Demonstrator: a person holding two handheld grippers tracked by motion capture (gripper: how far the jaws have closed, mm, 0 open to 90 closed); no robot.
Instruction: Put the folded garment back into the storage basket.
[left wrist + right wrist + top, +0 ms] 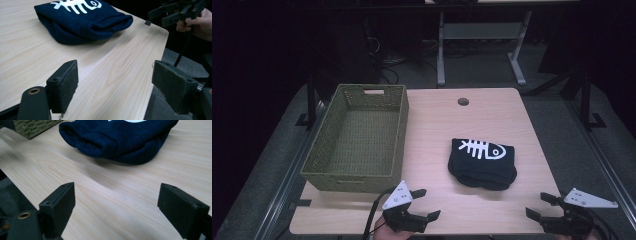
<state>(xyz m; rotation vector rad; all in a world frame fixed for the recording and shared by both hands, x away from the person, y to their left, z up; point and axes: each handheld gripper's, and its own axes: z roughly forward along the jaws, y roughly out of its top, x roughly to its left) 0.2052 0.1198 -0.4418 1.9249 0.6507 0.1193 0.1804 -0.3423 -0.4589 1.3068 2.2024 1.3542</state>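
A folded dark blue garment [482, 164] with a white fish-bone print lies on the bench [432, 125], right of the middle and well apart from the green woven basket [359, 137] at the left side. The left gripper [422, 204] hovers at the near edge with its fingers [63, 85] spread and holding nothing. The right gripper [542, 206] sits at the near right corner, likewise released, pointing toward the garment.

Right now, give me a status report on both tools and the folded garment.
Left tool open, empty. Right tool open, empty. Folded navy garment with white fishbone print untouched on table, between them. Nothing in the way.
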